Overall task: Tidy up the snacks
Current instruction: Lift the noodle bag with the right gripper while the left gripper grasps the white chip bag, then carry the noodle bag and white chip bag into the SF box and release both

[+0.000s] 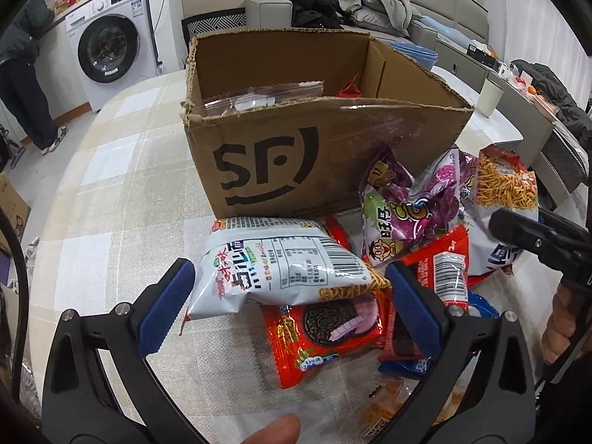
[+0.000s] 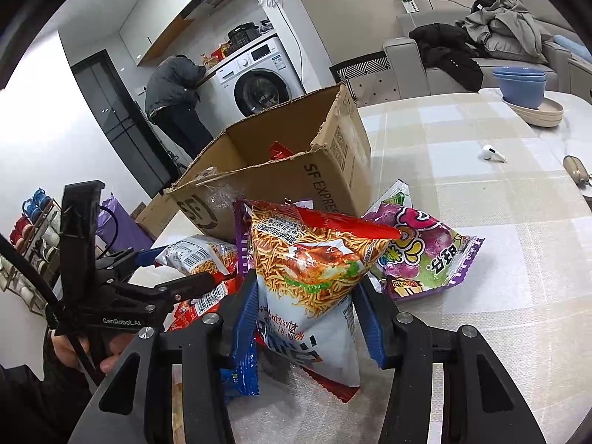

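Right tongs [image 2: 303, 318] are pinching the noodle snack bag [image 2: 307, 277] by its lower half, just in front of the cardboard box [image 2: 273, 185] on the bench [image 2: 462, 192]. Left tongs [image 1: 288, 296] stand spread around a white snack bag [image 1: 281, 262] lying on the pile, not squeezing it. These look like light, puffy, crinkly, slippery packets; I'd grip near a sealed edge, gently.

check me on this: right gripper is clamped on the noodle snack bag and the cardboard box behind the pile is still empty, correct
Not quite. The right gripper is clamped on the noodle snack bag, but the cardboard box is not empty: the left wrist view shows a clear packet and a red packet inside.
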